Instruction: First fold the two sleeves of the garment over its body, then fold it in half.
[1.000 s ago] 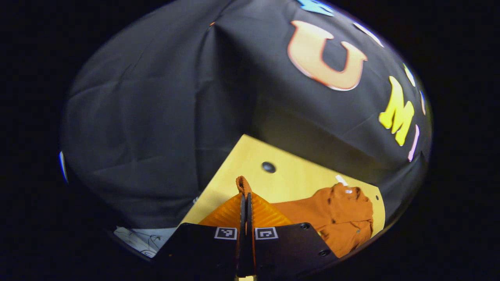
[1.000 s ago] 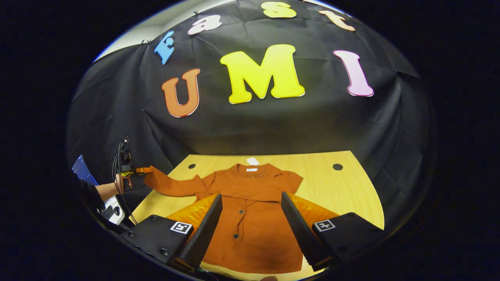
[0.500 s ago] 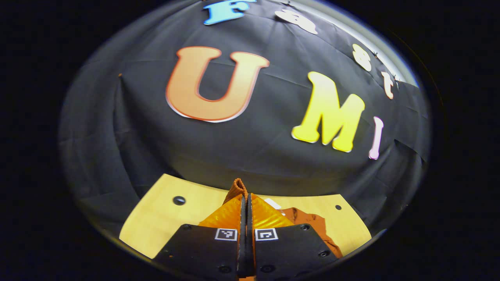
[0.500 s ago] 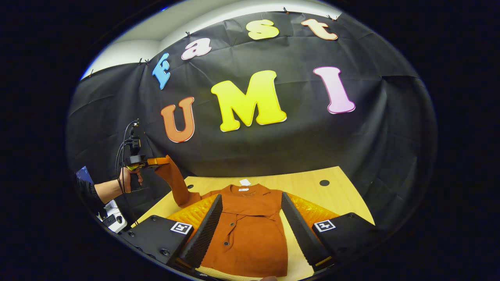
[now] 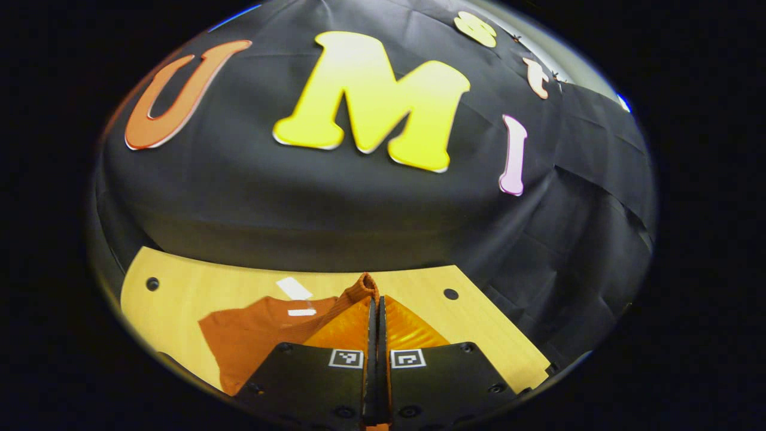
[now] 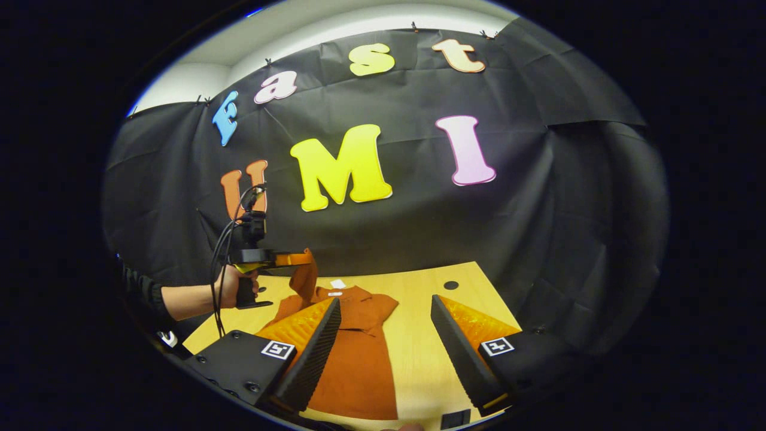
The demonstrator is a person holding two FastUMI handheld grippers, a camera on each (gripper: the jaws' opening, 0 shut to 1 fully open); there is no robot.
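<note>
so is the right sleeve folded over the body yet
Folded: in the right gripper view the right sleeve lies across the garment, not spread on the table.

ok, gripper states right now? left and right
Left gripper: shut on the garment's sleeve cuff, lifted above the table.
Right gripper: open, holding nothing, above the garment.

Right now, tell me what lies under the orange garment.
The wooden table lies under the garment, its body spread flat on it. The left gripper holds one sleeve lifted above it. Whatever sits beneath the fabric itself is covered.
</note>
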